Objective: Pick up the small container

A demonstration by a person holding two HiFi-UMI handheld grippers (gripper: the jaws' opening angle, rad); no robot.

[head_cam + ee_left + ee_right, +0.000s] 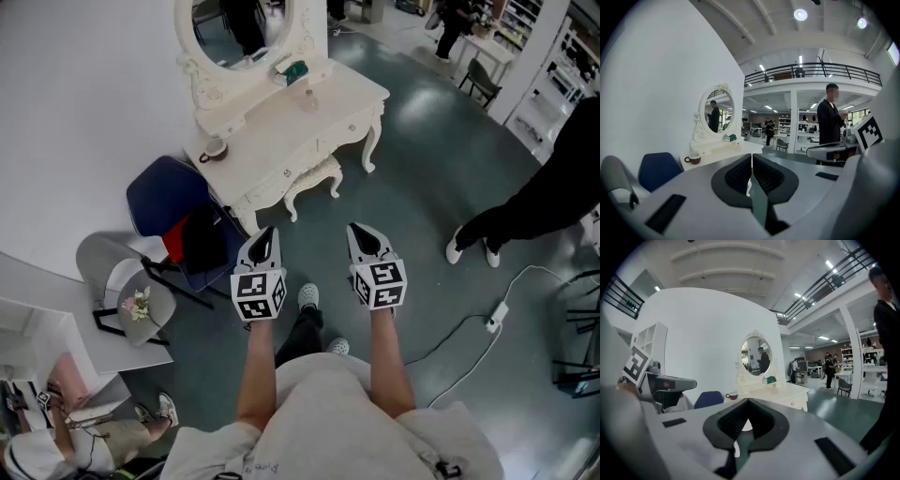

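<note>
Both grippers held out level-ish over open floor [422, 141], side by side, nothing between either pair of jaws.

Left gripper [270, 231]: jaws pressed together along one thin line in its own view [752, 155]. Empty.

Right gripper [355, 228]: tips meet at the front in its own view [749, 400], with a little space showing further back between the pads. Empty.

Small container [296, 70]: teal, on the white dressing-table surface [281, 122], ahead of both grippers and well apart from them. It sits at the foot of the oval mirror [239, 28]. From the left gripper it lies just left of the jaw line [731, 138]; from the right gripper, just right of it [771, 379].

Other things on that surface:
- small pinkish bottle [310, 98], a bit nearer the grippers than the container, apart from it.
- cup [214, 147] at the surface's end, to the left of both grippers [693, 159].

Ahead of the left gripper, between it and the surface: blue chair [164, 192] with dark and red cloth on it. White stool [314, 178] tucked under the surface, ahead of the gap between the two grippers.

Right of the right gripper, well apart: a person in black [544, 206], standing, and a white cable [469, 337] on the floor.
</note>
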